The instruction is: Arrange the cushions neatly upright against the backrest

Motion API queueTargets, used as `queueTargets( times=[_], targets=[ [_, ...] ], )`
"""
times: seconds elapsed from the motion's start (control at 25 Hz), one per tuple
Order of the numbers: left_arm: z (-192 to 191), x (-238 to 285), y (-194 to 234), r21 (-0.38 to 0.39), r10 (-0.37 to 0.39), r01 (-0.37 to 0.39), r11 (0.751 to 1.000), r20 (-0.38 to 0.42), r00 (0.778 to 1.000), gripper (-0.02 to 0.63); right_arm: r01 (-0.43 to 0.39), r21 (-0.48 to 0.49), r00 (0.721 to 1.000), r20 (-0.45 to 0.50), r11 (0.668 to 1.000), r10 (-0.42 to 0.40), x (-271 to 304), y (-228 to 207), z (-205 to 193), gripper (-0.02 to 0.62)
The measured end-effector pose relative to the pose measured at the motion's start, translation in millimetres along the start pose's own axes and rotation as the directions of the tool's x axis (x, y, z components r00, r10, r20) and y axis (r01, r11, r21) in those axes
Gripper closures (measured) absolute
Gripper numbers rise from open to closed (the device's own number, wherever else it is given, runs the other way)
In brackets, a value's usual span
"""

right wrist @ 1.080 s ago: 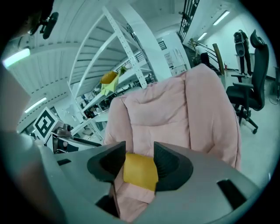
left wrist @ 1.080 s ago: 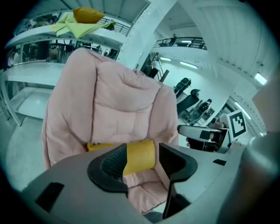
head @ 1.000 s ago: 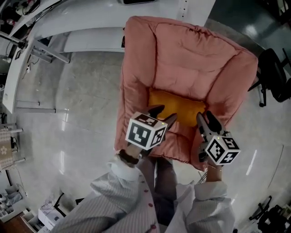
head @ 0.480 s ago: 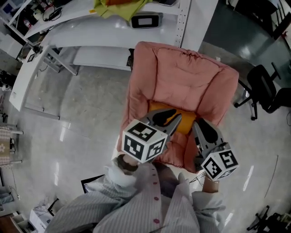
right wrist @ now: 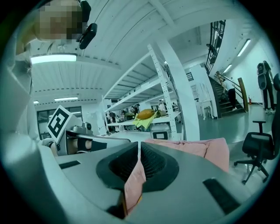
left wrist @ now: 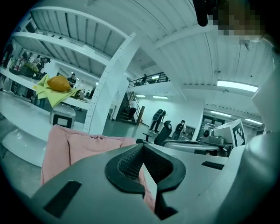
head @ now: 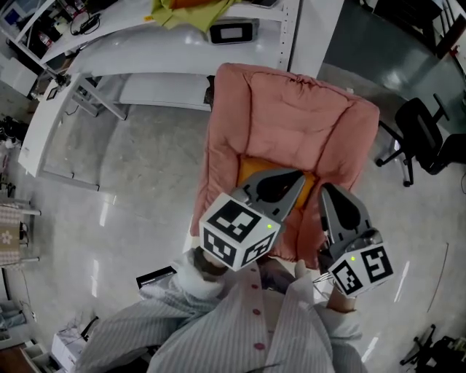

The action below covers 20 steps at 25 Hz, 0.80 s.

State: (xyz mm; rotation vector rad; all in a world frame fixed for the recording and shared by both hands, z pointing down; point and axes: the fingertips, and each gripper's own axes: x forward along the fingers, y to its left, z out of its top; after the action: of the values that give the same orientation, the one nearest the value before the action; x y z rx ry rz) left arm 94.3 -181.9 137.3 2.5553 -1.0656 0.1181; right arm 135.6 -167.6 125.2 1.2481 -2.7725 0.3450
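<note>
Orange cushion (head: pixel 246 169) crosswise on chair (head: pixel 291 109), left gripper (left wrist: pixel 143 148) closed, right gripper (right wrist: pixel 139 148) pinching pink fabric (right wrist: pixel 133 183)

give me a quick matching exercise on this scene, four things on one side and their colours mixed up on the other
Things:
1. armchair
2. cushion lying in the armchair
3. office chair
4. cloth on the desk

Colours:
a. black
b. yellow-green
c. pink
d. orange

Pairs: 1-c, 2-d, 3-a, 4-b
</note>
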Motion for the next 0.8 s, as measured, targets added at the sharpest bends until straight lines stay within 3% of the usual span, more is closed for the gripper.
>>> queueTargets(
  times=[0.8],
  targets=[
    [12.0,-5.9,-11.8,0.064,-0.005,0.005,0.998,0.004,1.0,0.597,-0.009,-0.01,1.0,-0.013,1.0,0.009,-0.2,4.4,7.9,0.581]
  ],
)
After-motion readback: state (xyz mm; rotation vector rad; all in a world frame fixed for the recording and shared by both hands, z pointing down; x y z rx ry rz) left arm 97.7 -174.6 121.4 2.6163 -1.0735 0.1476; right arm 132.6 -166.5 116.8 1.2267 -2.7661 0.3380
